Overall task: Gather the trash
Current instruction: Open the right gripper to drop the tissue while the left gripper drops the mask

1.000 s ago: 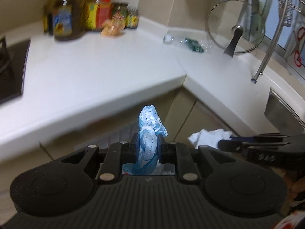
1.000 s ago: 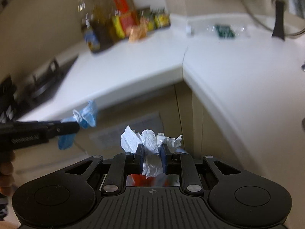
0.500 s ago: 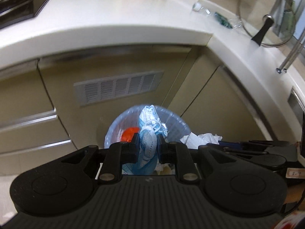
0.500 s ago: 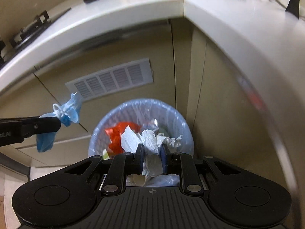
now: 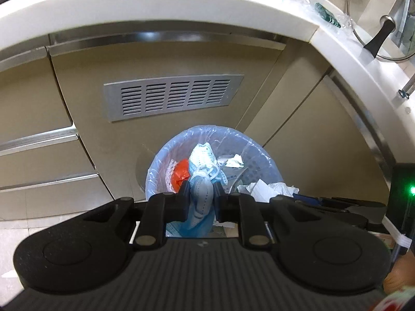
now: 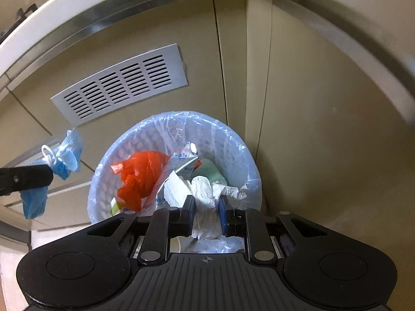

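We have a crumpled blue face mask (image 5: 201, 181) pinched tight in the left gripper (image 5: 201, 194), and it is a scrunched bundle: pale blue pleated fabric, white ear loops tangled near the top, a darker blue tail hanging below the jaws. Its long axis runs along the gripper's fingers, the loop end pointing away from us toward the bin (image 5: 259, 153), the tail trailing back under the gripper. From the right wrist view the same mask (image 6: 62, 158) hangs at the left edge of the picture, beside the bin (image 6: 233, 140) rather than over its middle.

The right gripper (image 6: 206, 204) is clamped on a wad of white paper towel (image 6: 202, 194), wrinkled and puffy, with torn corners fanning out to both sides above the pads. It stands up between the jaws, long axis also along the fingers, right above the bin's open mouth.

The bin itself is a round white basket with a clear plastic liner, standing on the floor against the beige cabinet, below a slatted vent (image 5: 171, 96). Inside we see an orange plastic bag (image 6: 140, 173), some wrappers and more white paper. Up on the tabletop (image 5: 155, 7) a glass pot lid (image 5: 381, 18) stands at the far right.
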`<state>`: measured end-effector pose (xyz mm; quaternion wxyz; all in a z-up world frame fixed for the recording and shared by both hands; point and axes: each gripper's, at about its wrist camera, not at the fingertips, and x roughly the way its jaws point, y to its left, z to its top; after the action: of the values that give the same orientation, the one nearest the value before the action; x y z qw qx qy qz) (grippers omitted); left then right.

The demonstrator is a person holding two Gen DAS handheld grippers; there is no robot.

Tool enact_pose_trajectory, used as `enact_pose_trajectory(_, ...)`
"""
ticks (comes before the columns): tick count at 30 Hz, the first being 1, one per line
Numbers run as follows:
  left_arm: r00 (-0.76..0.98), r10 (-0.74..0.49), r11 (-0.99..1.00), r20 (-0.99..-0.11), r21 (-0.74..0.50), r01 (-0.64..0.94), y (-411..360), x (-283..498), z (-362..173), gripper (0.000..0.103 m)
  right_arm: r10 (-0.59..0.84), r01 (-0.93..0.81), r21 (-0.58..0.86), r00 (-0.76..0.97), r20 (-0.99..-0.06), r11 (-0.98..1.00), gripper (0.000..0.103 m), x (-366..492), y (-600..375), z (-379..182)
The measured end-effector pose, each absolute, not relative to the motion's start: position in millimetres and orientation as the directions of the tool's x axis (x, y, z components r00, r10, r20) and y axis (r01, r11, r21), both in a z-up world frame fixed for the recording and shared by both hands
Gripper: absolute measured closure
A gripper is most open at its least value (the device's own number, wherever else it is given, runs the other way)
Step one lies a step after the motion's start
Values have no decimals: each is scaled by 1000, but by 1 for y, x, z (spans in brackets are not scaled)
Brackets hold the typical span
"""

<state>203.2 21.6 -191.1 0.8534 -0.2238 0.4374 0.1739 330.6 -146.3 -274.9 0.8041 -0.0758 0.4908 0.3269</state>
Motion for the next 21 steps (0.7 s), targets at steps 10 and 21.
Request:
enact_pose_trajectory(10, 540, 73, 836, -838, -244, -492, 25, 215, -209, 87, 480, -553, 262, 295, -826, 791, 51, 342, -143, -286)
enact_pose_trajectory(21, 539, 56, 843, -840, -250, -477, 22, 220, -212, 87, 526, -591, 293, 267, -808, 751, 32, 341, -141, -275)
